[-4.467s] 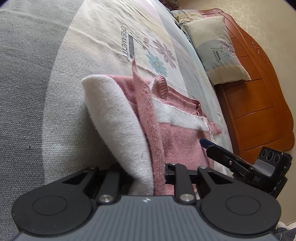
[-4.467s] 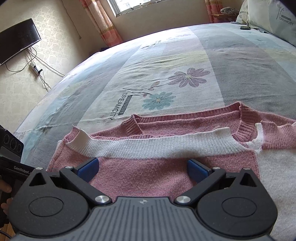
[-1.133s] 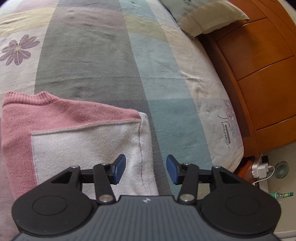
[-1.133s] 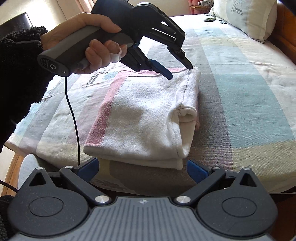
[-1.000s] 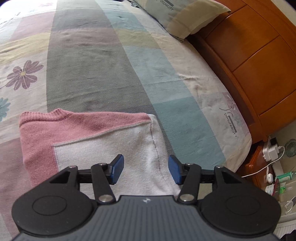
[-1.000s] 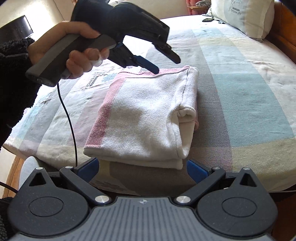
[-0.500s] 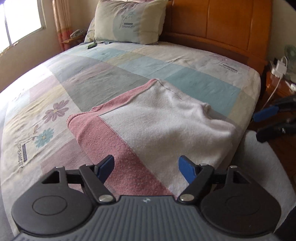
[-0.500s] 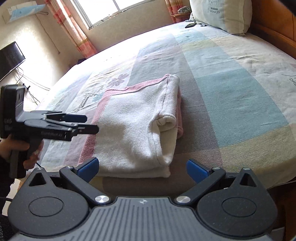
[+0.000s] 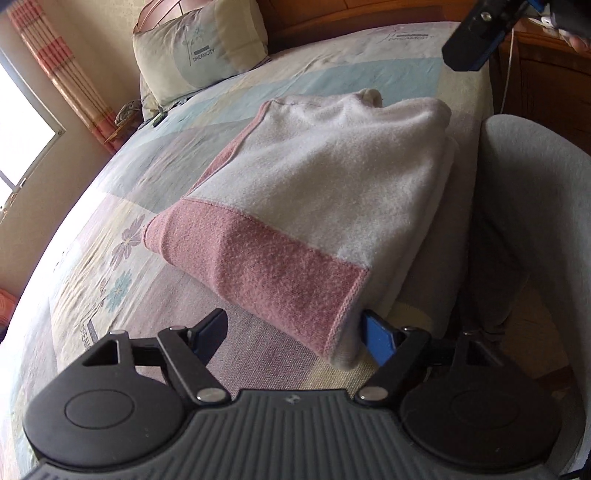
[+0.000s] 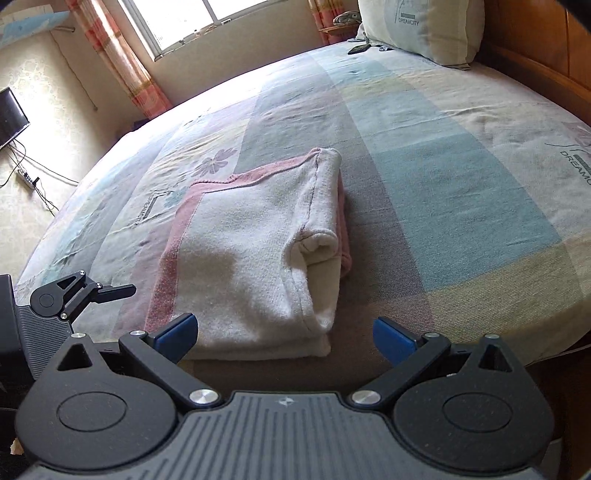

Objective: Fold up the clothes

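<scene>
We hold our left gripper [image 9: 295,338] low and angled downward, its black fingers spread wide with nothing pressed between the blue pads [image 9: 377,339] — the jaws stand open. From the right wrist view we see it again at the left edge [image 10: 110,290], pointing toward the right, its dark fingers reaching out level. Our right gripper [image 10: 284,338] tilts downward too, both blue pads [image 10: 177,336] set far apart and gripping nothing. In the left wrist view only its tip shows at the upper right corner [image 9: 476,35] — black fingers with a blue pad, blurred.
</scene>
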The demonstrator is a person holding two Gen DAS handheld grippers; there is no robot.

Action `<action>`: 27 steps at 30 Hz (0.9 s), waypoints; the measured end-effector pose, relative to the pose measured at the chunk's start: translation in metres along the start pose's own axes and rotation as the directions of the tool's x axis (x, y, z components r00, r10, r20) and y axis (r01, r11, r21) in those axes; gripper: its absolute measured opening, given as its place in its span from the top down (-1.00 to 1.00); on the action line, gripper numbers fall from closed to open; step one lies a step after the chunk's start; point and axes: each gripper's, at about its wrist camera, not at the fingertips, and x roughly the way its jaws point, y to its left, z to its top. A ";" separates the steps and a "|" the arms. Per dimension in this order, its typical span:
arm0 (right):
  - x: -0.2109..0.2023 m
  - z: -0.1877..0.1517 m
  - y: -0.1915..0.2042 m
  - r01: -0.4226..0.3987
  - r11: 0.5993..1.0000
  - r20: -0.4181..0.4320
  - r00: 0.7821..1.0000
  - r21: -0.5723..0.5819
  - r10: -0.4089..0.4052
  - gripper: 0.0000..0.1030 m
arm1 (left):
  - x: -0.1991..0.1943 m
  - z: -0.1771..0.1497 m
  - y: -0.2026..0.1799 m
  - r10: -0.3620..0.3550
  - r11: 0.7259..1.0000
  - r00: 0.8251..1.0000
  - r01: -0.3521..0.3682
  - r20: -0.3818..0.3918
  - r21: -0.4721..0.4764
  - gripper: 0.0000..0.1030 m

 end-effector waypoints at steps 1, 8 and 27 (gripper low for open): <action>-0.002 0.000 0.001 0.003 1.000 0.004 1.000 -0.003 -0.003 -1.00 | -0.002 -0.003 0.000 0.005 1.000 1.000 -0.005 0.007 0.018 -0.55; -0.001 -0.001 0.000 0.034 0.999 0.004 0.999 0.021 -0.034 -1.00 | -0.008 -0.015 0.018 0.003 0.996 0.999 0.002 0.048 -0.089 -0.56; 0.044 0.024 0.044 -0.170 0.958 0.038 0.982 -0.231 0.183 -1.00 | -0.011 0.027 0.148 -0.202 0.710 0.936 0.343 0.289 -0.615 -0.56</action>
